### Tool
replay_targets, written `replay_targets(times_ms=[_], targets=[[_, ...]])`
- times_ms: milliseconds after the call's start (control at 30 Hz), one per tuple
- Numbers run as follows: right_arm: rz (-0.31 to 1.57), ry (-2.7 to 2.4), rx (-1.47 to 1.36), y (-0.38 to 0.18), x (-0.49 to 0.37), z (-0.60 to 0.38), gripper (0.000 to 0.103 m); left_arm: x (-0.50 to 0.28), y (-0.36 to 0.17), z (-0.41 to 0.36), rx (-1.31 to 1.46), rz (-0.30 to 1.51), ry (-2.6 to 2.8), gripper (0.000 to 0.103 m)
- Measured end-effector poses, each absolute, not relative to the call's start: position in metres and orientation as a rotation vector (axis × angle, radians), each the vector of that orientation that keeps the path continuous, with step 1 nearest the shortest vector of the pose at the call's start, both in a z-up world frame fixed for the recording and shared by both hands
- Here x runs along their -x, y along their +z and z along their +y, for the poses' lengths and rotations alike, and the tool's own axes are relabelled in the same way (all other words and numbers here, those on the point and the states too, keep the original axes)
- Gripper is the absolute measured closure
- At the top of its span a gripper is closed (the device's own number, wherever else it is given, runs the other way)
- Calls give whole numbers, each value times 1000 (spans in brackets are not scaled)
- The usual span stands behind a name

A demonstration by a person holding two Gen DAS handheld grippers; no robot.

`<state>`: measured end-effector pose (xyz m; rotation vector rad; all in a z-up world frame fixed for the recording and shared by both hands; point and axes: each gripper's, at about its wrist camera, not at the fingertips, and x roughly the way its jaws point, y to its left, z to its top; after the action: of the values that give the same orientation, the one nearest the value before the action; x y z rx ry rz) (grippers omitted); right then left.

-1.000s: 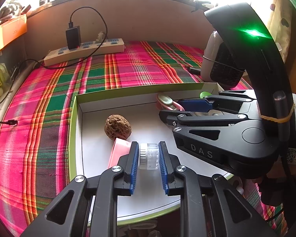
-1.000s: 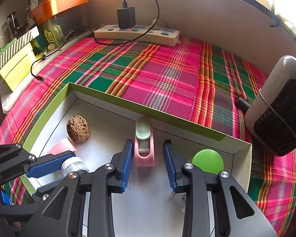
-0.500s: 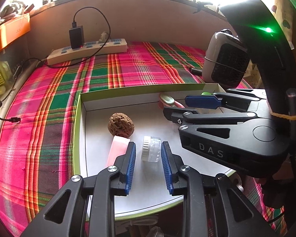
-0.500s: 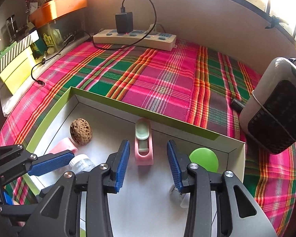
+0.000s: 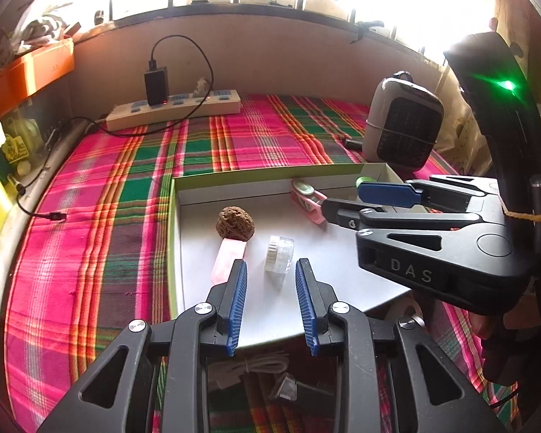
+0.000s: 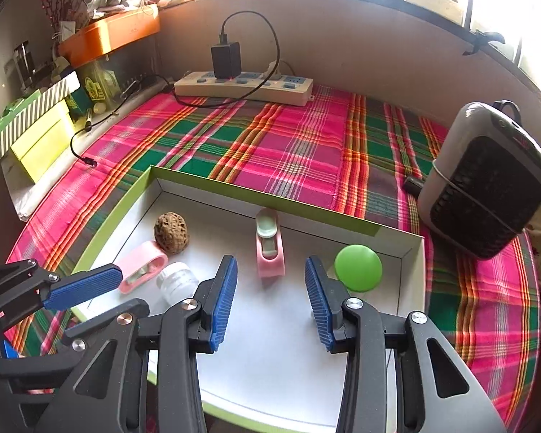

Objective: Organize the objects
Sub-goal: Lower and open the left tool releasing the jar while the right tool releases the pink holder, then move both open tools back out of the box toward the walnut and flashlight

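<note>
A green-rimmed white box [image 5: 172, 216] [image 6: 267, 193] holds a brown walnut [image 5: 234, 223] [image 6: 171, 232], a small clear jar [image 5: 279, 253] [image 6: 178, 282] on its side, a pink holder [image 5: 229, 259] [image 6: 142, 266] beside it, a second pink holder [image 5: 308, 198] [image 6: 269, 247] and a green disc [image 6: 358, 267]. My left gripper [image 5: 270, 305] is open and empty, just behind the jar. My right gripper [image 6: 270, 301] is open and empty, behind the second pink holder; it shows at right in the left wrist view [image 5: 375, 198].
The box sits on a pink-green plaid cloth [image 5: 101, 187] [image 6: 292, 151]. A power strip with a black charger [image 5: 173, 106] [image 6: 243, 86] lies at the back wall. A grey heater [image 5: 402, 122] [image 6: 487, 180] stands right. Boxes and an orange tray [image 6: 108, 34] line the left.
My left gripper let go of the jar, opened and drew back; the jar now lies in the box. My right gripper opened wider and drew back from the pink holder.
</note>
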<state>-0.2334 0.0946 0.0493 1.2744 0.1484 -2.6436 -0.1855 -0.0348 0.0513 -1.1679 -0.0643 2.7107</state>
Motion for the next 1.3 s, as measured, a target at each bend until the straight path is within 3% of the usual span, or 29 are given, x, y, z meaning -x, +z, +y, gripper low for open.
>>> replay_targets(times_ms=[600,1300], targets=[[0,-2798,-1164,72,128,110,63,106,61,-62,1125,-70,2797,69],[-121,-2779,-1260,30,75,117,62,77,21,-78,1220,-214,2727,69]])
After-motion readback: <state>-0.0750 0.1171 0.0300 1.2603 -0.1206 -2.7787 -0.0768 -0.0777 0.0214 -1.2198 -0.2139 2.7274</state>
